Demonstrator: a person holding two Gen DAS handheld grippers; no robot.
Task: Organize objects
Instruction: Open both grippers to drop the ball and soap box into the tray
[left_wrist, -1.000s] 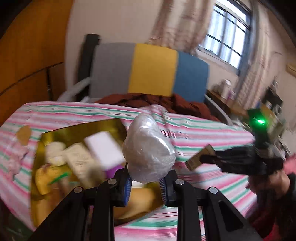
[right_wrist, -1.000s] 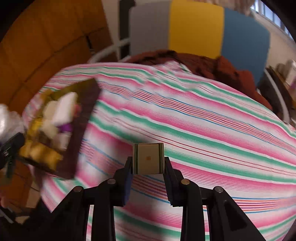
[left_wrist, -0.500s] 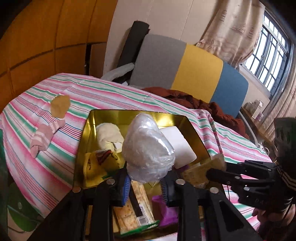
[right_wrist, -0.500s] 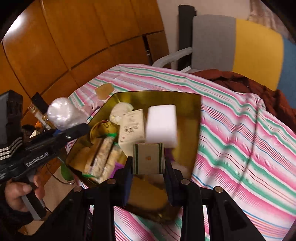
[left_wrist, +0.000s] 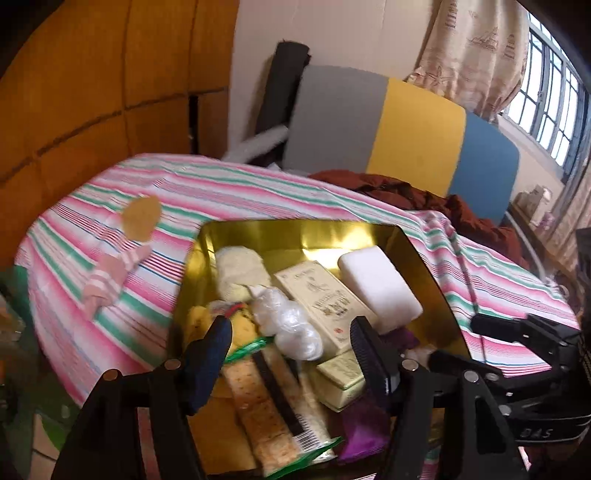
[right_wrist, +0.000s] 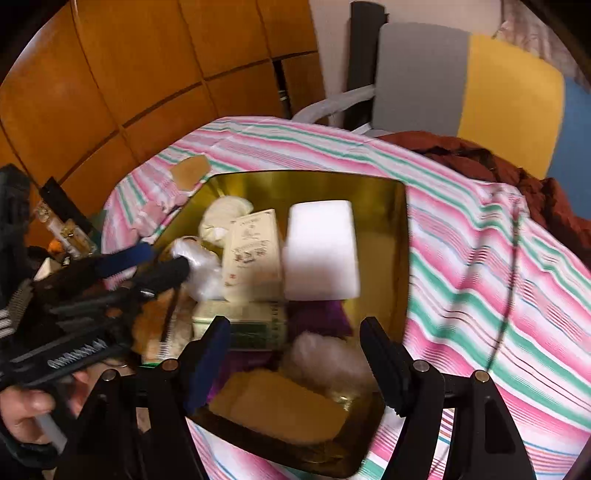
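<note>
Both grippers hover over the gold tray (left_wrist: 321, 230), and both have just been opening: the left gripper (left_wrist: 291, 354) stands spread with its pads off the clear plastic bundle (left_wrist: 291, 325), which now lies in the tray's near-left part among the other things, and the right gripper (right_wrist: 295, 343) is spread too, the small green-striped box (right_wrist: 255, 328) lying free in the tray just beyond its fingertips. Judging by this, most of the sorting looks done: the tray is crowded, while the striped cloth (left_wrist: 240, 192) outside it carries only a pink striped sock (left_wrist: 110, 273) and a round tan piece (left_wrist: 142, 218) to the far left, which seem to be what is left to gather. The tray is thin, mirror-bright metal with upright walls. Inside, a white foam-like block (left_wrist: 376, 284) with soft rounded edges sits at the far right, touching a cream printed carton (left_wrist: 325, 299); a pale, knobbly cloth wad (left_wrist: 238, 273) lies far left. Nearer are a long cracker packet (left_wrist: 273, 410) in crinkly wrap and something purple (left_wrist: 365, 432), glossy and creased. The plastic bundle is lumpy and will likely spring and shift.
</note>
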